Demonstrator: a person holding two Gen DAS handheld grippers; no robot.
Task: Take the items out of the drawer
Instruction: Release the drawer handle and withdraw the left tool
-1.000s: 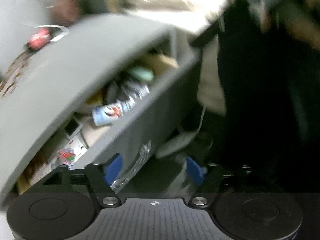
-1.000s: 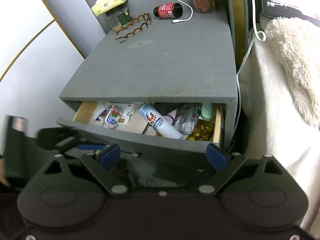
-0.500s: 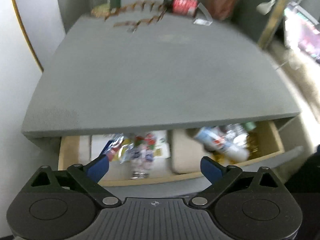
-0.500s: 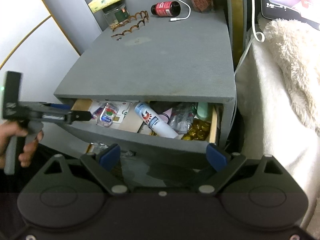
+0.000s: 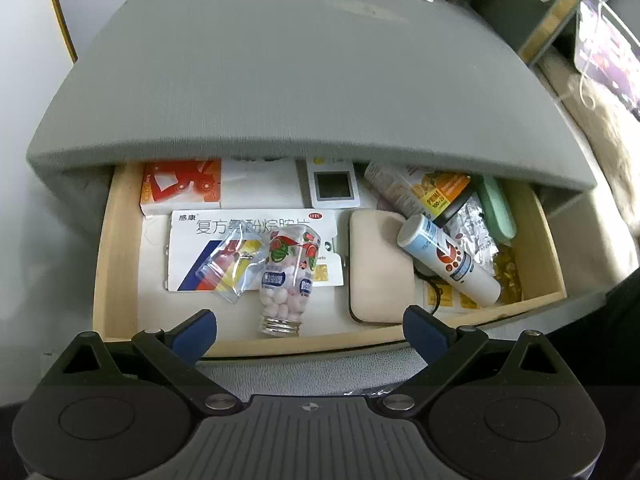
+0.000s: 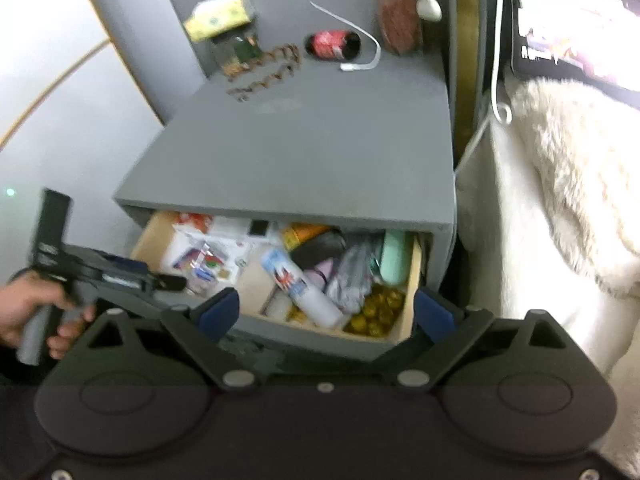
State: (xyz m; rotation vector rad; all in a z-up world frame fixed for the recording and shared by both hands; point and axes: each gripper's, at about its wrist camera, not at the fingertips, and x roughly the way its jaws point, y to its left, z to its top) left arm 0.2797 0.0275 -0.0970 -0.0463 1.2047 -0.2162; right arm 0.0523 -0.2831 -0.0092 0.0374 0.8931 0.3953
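The grey nightstand's drawer (image 5: 116,240) stands pulled out, wood-sided and full. Inside lie a clear candy bottle (image 5: 286,280) with watermelon print, a white medicine box (image 5: 256,254), a small clear packet (image 5: 228,270), a beige case (image 5: 380,268), a white-blue tube (image 5: 448,258), a red-white box (image 5: 180,186) and a small white device (image 5: 334,188). My left gripper (image 5: 310,330) is open and empty, just above the drawer's front edge, over the candy bottle. My right gripper (image 6: 326,314) is open and empty, in front of the drawer (image 6: 414,280). The left gripper also shows in the right wrist view (image 6: 120,276).
On the nightstand top (image 6: 304,148) stand a red-labelled bottle (image 6: 332,44), a white cable (image 6: 360,60), hair clips (image 6: 264,72), a jar (image 6: 236,50) and a snack bag (image 6: 400,24). A fluffy white blanket (image 6: 568,184) lies on the right. A white wall (image 5: 24,120) is on the left.
My left gripper has swung from the drawer's side to face it head-on and closed in above its front edge. The right gripper has moved a little nearer. The drawer shows further open.
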